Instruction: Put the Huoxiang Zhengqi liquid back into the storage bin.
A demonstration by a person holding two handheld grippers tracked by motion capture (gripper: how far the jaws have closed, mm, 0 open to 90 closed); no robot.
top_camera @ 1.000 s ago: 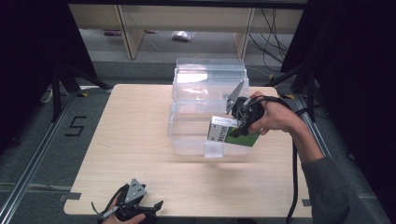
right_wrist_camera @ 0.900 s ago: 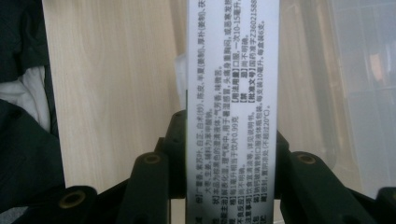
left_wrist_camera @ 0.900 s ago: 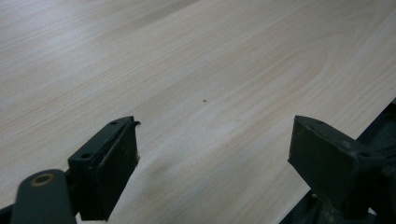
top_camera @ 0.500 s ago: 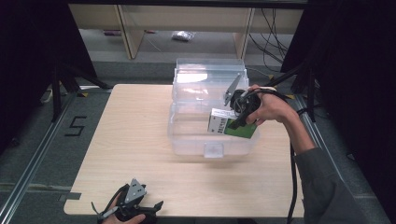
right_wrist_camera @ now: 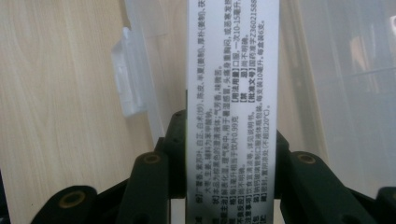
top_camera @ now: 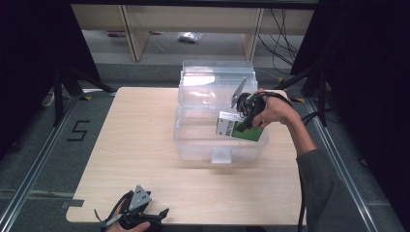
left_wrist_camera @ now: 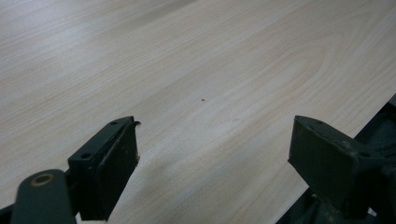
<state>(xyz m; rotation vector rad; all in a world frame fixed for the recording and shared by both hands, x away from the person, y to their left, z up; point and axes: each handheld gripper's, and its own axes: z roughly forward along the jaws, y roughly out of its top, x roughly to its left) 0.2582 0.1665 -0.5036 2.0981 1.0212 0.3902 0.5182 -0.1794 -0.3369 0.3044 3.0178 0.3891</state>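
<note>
One carton [top_camera: 240, 130], clamped in the right gripper [top_camera: 243, 121], has moved further over the clear bin [top_camera: 220, 145], suggesting placement inside, while the left gripper [top_camera: 145, 215] rests open.

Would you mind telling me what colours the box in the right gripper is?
Green and white, seen best in the high view: box, right gripper.

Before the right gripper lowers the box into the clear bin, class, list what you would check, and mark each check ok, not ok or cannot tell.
1. Right gripper shut on the green and white box: ok.
2. Box over the clear bin: ok.
3. Bin lid open: ok.
4. Bin floor free beneath the box: cannot tell.
5. Left gripper open, away from the bin, over the table: ok.
</note>
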